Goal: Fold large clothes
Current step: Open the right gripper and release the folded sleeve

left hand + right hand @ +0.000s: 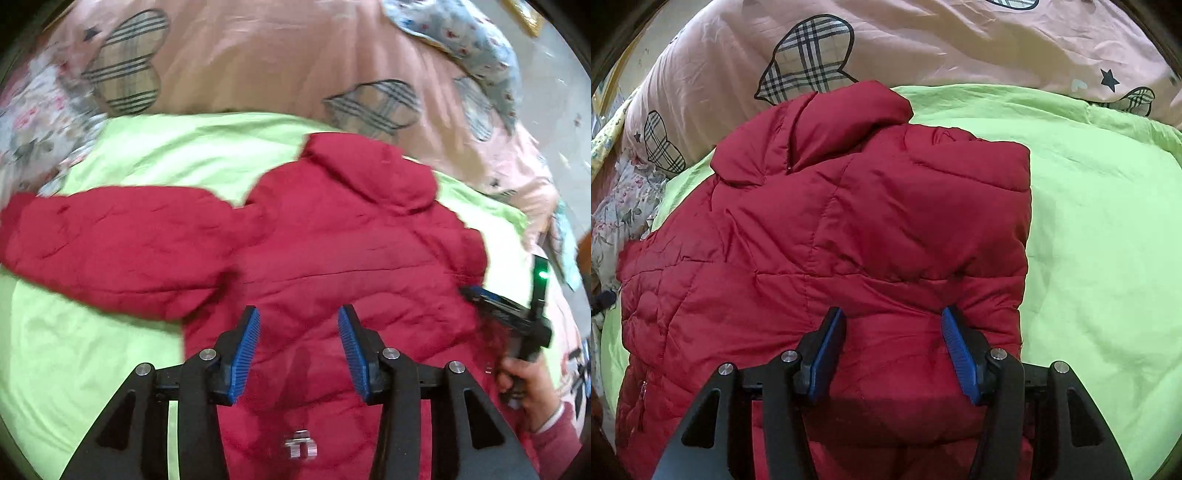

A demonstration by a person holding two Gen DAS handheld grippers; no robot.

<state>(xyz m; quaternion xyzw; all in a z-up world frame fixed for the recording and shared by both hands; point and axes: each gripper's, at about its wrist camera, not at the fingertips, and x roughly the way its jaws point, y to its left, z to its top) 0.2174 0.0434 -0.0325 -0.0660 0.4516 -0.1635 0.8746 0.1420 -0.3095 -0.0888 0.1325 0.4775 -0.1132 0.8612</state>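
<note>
Left wrist view: jacket (332, 258) half folded, your sleeve (110, 236) at 9 o'clock still out; both jaws wide, empty.

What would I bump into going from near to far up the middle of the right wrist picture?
Right hand-held gripper → red puffy jacket → jacket's hood → pink quilt with plaid hearts.
</note>
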